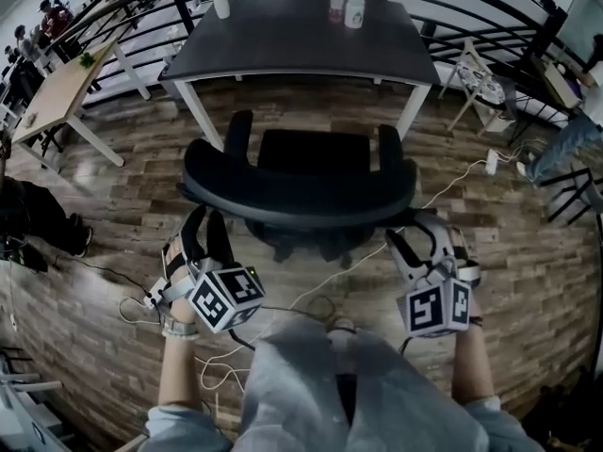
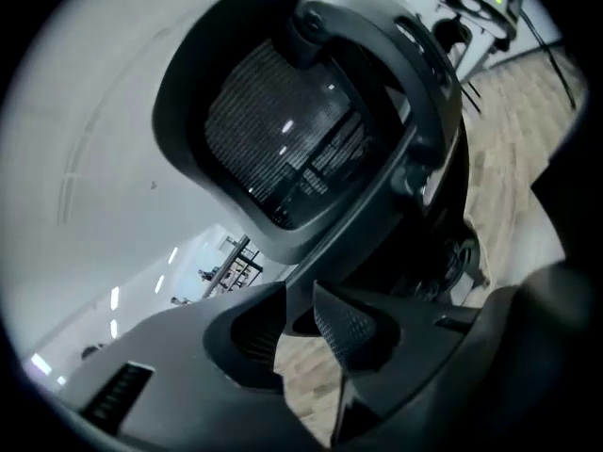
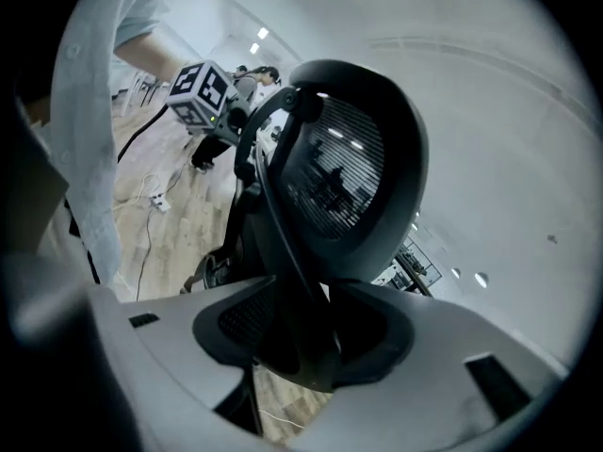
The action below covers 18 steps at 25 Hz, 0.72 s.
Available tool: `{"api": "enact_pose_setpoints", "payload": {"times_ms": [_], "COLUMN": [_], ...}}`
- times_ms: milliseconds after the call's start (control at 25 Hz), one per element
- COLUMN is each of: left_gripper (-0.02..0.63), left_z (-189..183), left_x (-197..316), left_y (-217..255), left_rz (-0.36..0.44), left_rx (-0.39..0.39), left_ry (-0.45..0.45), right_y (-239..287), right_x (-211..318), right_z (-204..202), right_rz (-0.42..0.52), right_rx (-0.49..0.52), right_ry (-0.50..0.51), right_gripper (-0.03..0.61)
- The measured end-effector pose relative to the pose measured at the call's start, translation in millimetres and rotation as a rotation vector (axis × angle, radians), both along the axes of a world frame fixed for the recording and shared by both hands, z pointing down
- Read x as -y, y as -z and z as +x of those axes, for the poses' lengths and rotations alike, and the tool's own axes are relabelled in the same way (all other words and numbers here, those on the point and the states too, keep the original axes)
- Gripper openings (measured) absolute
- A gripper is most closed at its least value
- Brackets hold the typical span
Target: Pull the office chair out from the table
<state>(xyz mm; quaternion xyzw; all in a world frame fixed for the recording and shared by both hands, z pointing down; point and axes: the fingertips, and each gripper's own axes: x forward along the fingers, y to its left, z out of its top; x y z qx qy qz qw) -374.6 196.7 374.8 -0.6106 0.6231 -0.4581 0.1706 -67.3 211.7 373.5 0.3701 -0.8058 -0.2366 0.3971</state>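
A black office chair (image 1: pixel 301 182) faces the dark table (image 1: pixel 301 45), its curved backrest towards me and its seat (image 1: pixel 316 151) just short of the table's front edge. My left gripper (image 1: pixel 209 217) is at the backrest's left end. In the left gripper view its jaws (image 2: pixel 300 301) stand narrow, pinched on the backrest's rim below the mesh (image 2: pixel 283 139). My right gripper (image 1: pixel 415 226) is at the right end. There the jaws (image 3: pixel 301 337) stand wide with the dark rim bar between them, the pads not clearly pressing, under the mesh back (image 3: pixel 339 177).
On the table stand two bottles (image 1: pixel 345 6) and a small vase (image 1: pixel 220 3). White cables (image 1: pixel 311 295) and a power strip (image 1: pixel 491 162) lie on the wood floor near the chair's base. A wooden table (image 1: pixel 57 97) stands at left, a folding stand (image 1: pixel 476 78) at right, and railings behind.
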Motion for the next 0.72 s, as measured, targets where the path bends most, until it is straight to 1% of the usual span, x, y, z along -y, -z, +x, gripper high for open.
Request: {"api": "enact_pose_setpoints", "payload": {"times_ms": [80,160,240,280,320,400,480,560,640,720], "left_gripper": [0.101,0.058,0.039,0.007,0.006,0.006,0.006,0.006,0.006,0.006], "left_z": [12,25,37,42,47,54,63,71,79,89], "left_x": [-7,-14,-22,-25,-28,-33,-37,-42,-47,-51], "left_y": [3,6,7,7,6,3,1,0,1,3], "left_rz": [0.0,-0.002,-0.007,-0.014,-0.023,-0.038,-0.054,-0.065,-0.072,-0.085], "left_rx": [-0.111,-0.219,-0.306,-0.338,-0.359,-0.388,-0.425,-0.474,-0.527,-0.575], "left_ry": [-0.002,-0.004,-0.007,-0.01,-0.014,-0.02,-0.032,-0.044,-0.051,-0.07], "right_y": [8,15,20,22,23,25,25,25,24,22], "right_x": [-6,-12,-18,-20,-22,-26,-29,-32,-35,-39], "right_z": [-4,-10,-15,-17,-20,-26,-30,-33,-35,-36], "right_rz": [-0.011,-0.021,-0.037,-0.045,-0.053,-0.081,-0.119,-0.148,-0.169,-0.19], "right_rx": [0.075,0.15,0.224,0.26,0.301,0.393,0.473,0.533,0.58,0.607], "right_ry": [-0.012,-0.027,-0.059,-0.079,-0.096,-0.12,-0.137,-0.153,-0.171,-0.186], "right_gripper": [0.173,0.147,0.1,0.075,0.045,0.007,0.006,0.006,0.005,0.005]}}
